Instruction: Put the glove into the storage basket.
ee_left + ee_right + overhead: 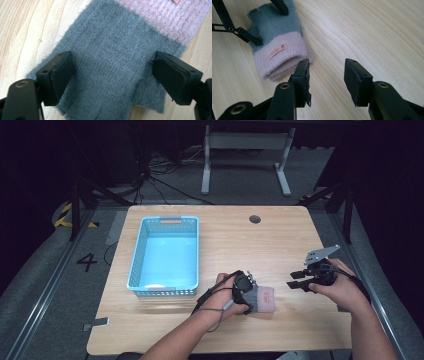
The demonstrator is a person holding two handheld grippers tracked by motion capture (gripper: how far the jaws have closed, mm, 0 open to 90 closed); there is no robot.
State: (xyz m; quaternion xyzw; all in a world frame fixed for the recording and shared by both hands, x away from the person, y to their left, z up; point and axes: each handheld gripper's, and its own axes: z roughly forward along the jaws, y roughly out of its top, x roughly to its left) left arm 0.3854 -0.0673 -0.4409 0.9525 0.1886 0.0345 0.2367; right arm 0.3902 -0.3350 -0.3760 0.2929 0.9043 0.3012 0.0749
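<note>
A fingerless knit glove, grey-blue with a pink cuff and a small orange label, lies flat on the wooden table near the front. My left gripper points down over its grey part, open. In the left gripper view the glove lies between the two pads, which stand apart at its edges without pinching it. My right gripper is to the glove's right, open and empty. In the right gripper view its jaws stand just beside the cuff of the glove, with the left gripper's fingers farther off.
A light blue plastic basket stands on the left half of the table, with a pale item at its near end. A round cable hole is at the back. A white desk frame and cables are on the floor beyond.
</note>
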